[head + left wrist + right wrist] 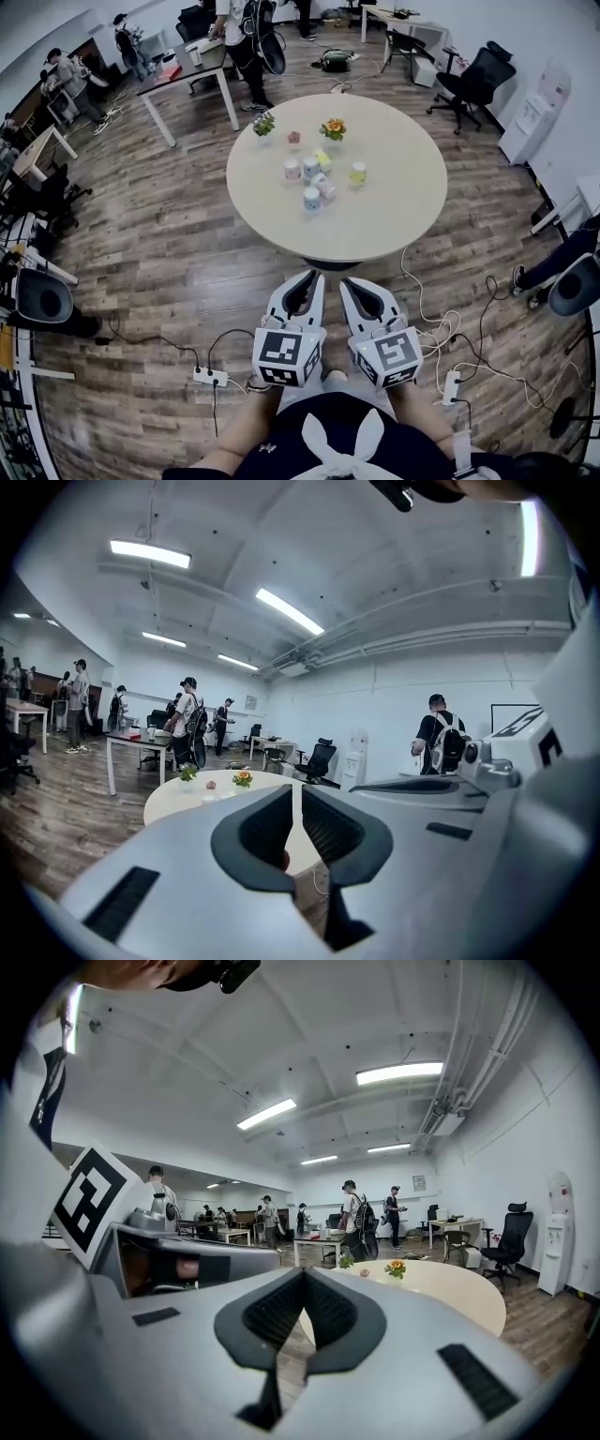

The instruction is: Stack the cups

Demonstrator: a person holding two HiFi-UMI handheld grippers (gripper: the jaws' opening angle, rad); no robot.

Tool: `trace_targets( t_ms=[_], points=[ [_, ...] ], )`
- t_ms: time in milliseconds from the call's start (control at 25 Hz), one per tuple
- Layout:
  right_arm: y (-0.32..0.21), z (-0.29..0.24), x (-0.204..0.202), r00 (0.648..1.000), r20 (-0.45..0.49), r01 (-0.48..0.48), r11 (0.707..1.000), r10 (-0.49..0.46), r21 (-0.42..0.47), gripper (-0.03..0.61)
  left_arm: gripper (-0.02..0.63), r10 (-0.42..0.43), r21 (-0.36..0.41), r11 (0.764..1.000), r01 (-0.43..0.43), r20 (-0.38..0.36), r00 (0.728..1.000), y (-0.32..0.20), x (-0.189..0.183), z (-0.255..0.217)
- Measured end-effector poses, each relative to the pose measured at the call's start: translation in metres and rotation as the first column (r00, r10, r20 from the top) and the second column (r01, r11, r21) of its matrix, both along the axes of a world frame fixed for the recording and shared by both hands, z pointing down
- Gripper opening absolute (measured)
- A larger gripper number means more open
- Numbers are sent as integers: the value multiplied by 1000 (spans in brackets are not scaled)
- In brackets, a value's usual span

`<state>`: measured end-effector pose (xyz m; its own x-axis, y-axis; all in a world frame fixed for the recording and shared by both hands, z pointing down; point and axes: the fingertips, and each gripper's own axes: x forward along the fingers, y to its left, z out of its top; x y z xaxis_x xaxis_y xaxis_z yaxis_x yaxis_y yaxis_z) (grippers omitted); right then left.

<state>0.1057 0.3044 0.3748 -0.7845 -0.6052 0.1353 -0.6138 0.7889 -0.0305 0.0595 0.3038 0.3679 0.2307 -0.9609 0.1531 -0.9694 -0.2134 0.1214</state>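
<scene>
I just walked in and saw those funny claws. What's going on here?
A person is holding a left gripper and a right gripper, one in each hand. Both are shut with nothing in them, and they sit short of the round table. A little bunch of cups stands on the table, near two small flower pots. No cup is being touched, so the grippers have yet to reach them.

A round worktop is standing on a wood floor. A bunch of cups are sitting close together near its middle. A yellow cup is standing a bit apart on their right. At the far edge a green plant and orange flowers are standing. A small pink thing is sitting between them.
</scene>
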Motion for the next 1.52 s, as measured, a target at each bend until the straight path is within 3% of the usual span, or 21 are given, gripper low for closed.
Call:
trace_targets(
  t_ms=[200, 240, 320, 360, 520, 640, 1200, 1520],
  points=[
    [-37, -3, -14, 999, 5, -42, 999, 42, -14, 8, 27, 25, 9, 1000, -25, -18, 1000, -31, -21, -5],
    [-44, -3, -18, 999, 5, -44, 999, 44, -18, 17, 52, 37, 14, 999, -37, -22, 999, -38, -26, -5],
    [-60, -3, -25, 999, 6, -46, 999, 46, -27, 70, 183, 63, 14, 998, -63, -23, 998, -51, -37, -3],
    [-67, -3, -29, 999, 11, -47, 998, 48, -28, 106, 213, 70, 13, 997, -70, -18, 997, -57, -44, -2],
    [-98, -10, -37, 996, 43, -73, 997, 73, -11, 255, 274, 56, 29, 998, -56, 11, 998, -82, -73, -2],
    [-117, -9, -42, 994, 41, -101, 995, 101, -5, 296, 295, 44, 42, 998, -45, 18, 999, -100, -94, -2],
    [-171, 10, -41, 975, -11, -223, 974, 223, -46, 307, 298, 91, -10, 996, -91, -6, 996, -160, -141, 20],
    [-223, 18, -39, 974, -21, -224, 972, 223, -65, 302, 298, 79, -66, 995, -79, -9, 997, -202, -150, 35]
  ],
)
